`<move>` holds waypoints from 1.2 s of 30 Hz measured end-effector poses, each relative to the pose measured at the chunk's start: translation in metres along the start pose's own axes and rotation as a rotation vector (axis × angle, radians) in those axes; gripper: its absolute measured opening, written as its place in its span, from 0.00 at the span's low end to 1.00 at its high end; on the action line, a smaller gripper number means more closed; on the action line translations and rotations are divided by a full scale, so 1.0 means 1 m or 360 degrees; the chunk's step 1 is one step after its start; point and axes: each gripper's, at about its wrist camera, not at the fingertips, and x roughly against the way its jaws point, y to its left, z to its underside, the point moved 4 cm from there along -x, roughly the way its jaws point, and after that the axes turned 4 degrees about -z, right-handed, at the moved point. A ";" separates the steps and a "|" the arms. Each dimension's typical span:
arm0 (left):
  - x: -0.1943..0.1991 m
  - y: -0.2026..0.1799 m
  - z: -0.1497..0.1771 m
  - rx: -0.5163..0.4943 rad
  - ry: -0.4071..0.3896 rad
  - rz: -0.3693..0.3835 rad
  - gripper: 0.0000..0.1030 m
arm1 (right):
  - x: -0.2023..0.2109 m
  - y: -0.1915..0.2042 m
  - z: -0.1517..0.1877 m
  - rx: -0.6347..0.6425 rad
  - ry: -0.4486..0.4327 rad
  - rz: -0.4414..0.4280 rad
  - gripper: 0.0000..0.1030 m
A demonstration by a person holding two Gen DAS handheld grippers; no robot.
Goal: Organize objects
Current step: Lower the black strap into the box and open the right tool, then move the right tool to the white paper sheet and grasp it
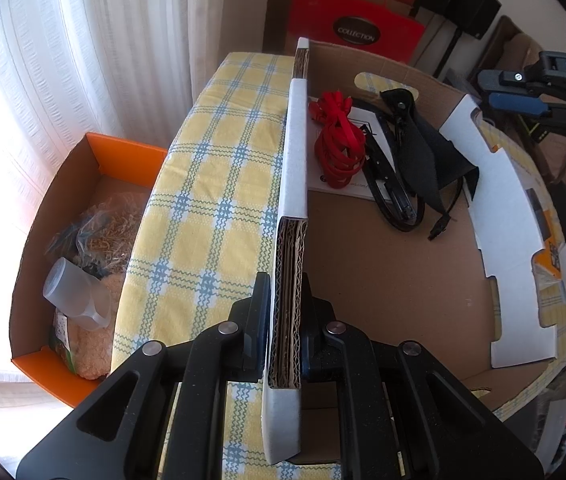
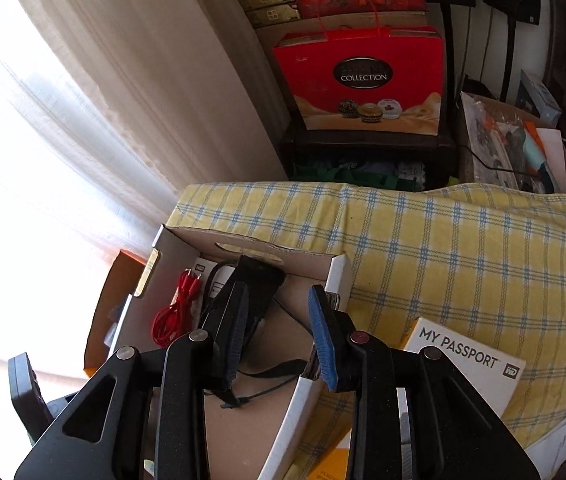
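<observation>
An open cardboard box [image 1: 387, 280] lies on a yellow check cloth [image 1: 211, 184]. My left gripper [image 1: 285, 280] is shut on the box's white-edged left wall [image 1: 297, 152], one finger on each side of it. Inside the box lie a red cable bundle [image 1: 337, 140], a black pouch [image 1: 423, 148] and a black cable [image 1: 395, 200] on a white card. My right gripper [image 2: 279, 292] hangs over the box [image 2: 243, 420], open, its blue pads [image 2: 323, 344] apart and holding nothing. The black pouch [image 2: 259, 280] and red cable [image 2: 175, 312] lie below and beyond it. This gripper [image 1: 483, 88] also shows at the upper right of the left wrist view.
A white "My Passport" carton [image 2: 463, 364] rests on the cloth [image 2: 463, 248] right of the box. An orange box [image 1: 123, 152] with a plastic bag and a clear bottle sits below the table's left edge by the curtain. A red gift bag [image 2: 363, 80] and stacked boxes stand behind.
</observation>
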 end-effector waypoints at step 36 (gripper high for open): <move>0.002 0.001 0.001 -0.0009 0.0000 -0.0022 0.10 | 0.149 -0.186 0.116 -0.0258 -0.0026 0.0583 0.61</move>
